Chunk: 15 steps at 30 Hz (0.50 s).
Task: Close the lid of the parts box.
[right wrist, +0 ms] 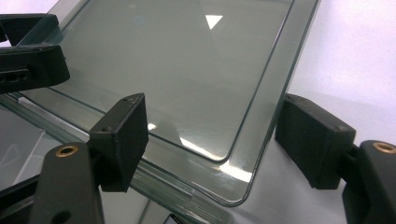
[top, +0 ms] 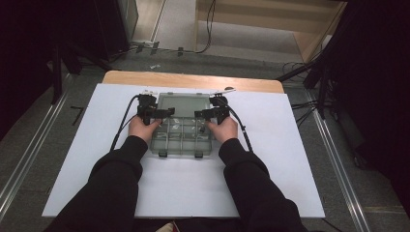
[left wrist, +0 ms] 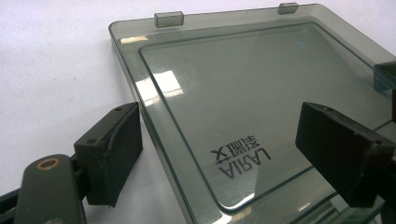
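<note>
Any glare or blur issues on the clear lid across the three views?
High view: dim, dark surroundings, soft focus; the organizer box reads low-contrast against the white table sheet. Left gripper view: sharp, window-shaped glare patches on the lid near its left edge, printed logo legible. Right gripper view: a bright triangular reflection up top, a hot spot at the lid's near corner, jaws crisp.

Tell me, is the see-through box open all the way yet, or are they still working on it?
The lid already lies flat on the white table, swung back from the compartment box. In hand: the left gripper and right gripper each straddle a lid corner, jaws open, not pinching. What comes next, closing it perhaps, I cannot tell.
</note>
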{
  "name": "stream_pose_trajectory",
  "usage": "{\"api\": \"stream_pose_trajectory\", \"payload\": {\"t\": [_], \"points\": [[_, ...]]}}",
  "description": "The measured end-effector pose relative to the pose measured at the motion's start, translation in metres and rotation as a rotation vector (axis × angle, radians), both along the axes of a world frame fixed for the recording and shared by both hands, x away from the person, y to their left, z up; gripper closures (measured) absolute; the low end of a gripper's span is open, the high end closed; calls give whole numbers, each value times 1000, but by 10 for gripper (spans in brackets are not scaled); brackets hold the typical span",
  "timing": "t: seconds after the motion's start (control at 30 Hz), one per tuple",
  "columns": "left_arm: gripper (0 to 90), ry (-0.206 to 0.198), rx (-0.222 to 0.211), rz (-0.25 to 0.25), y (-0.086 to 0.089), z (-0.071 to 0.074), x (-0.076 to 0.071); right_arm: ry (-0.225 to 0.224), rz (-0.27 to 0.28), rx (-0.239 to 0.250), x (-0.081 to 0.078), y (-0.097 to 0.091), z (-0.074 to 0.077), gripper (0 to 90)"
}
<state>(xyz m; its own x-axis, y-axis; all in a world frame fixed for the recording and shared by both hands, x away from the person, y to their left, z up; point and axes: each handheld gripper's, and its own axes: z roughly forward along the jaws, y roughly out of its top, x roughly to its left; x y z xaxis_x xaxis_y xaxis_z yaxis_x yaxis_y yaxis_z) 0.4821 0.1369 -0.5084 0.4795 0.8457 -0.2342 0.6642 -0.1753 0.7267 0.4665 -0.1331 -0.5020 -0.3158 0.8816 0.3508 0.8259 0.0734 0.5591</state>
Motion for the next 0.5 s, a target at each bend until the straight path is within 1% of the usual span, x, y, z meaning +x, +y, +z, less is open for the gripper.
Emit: {"api": "stream_pose_trajectory", "payload": {"t": [0.1, 0.2, 0.33, 0.47, 0.5], "points": [[154, 2, -1, 0, 0, 0, 0, -5, -2, -5, -1, 0, 0, 243], [154, 4, -9, -1, 1, 0, 0, -23, 4, -20, -1, 1, 0, 243], [155, 5, -13, 1, 2, 0, 1, -43, 1, -26, -3, 2, 1, 244], [165, 23, -24, 3, 2, 2, 1, -52, 0, -34, -4, 3, 1, 246], [174, 30, -35, 0, 3, 2, 1, -56, 2, -37, -5, 3, 1, 246]]}}
